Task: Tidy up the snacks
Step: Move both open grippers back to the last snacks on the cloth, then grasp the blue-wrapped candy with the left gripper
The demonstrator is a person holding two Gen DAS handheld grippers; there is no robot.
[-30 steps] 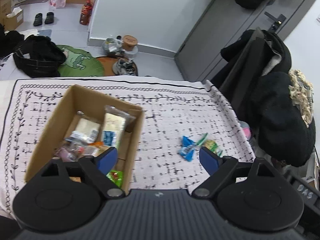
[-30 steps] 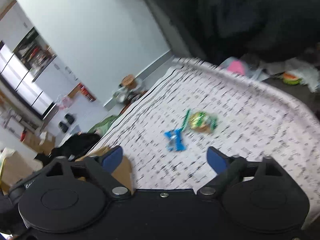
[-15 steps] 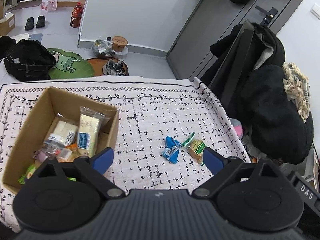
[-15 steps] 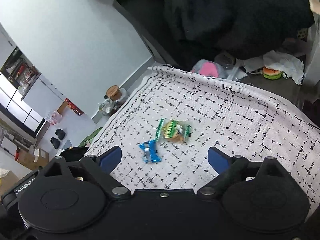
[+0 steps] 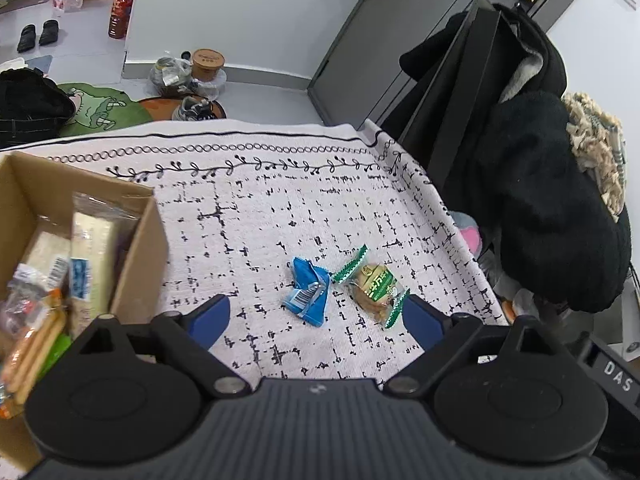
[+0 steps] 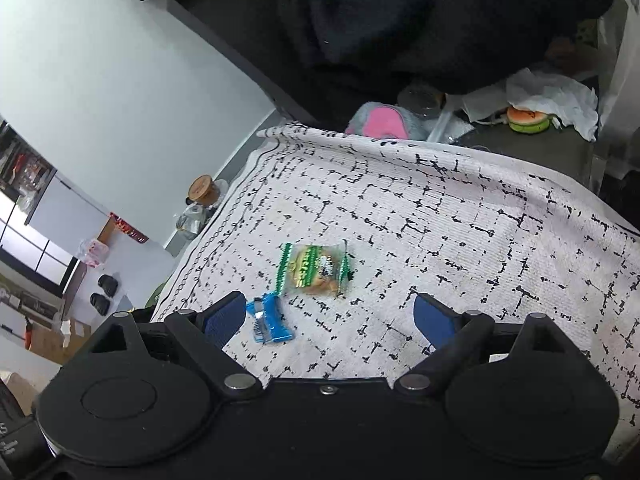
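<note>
Two loose snacks lie on the patterned white cloth (image 5: 280, 200): a blue packet (image 5: 306, 296) and, right of it, a green-edged clear packet with a cake (image 5: 372, 288). My left gripper (image 5: 316, 320) hovers just short of them, wide apart with its jaws closing slightly, and its pads press on nothing. A cardboard box (image 5: 136, 248) holding several wrapped snacks stands at the left. In the right wrist view the green packet (image 6: 314, 268) lies ahead and the blue packet (image 6: 269, 322) lies beside the left finger. My right gripper (image 6: 328, 316) is open and holds nothing.
Black coats (image 5: 540, 200) hang on a chair past the cloth's right edge. A pink plush (image 6: 380, 122) and crumpled paper (image 6: 548, 92) lie beyond the far edge. Jars, shoes and a green mat (image 5: 104, 106) are on the floor behind.
The left gripper slid right, away from above the box, and now faces the two loose packets. The right gripper dropped closer to the cloth, and its picture is no longer blurred.
</note>
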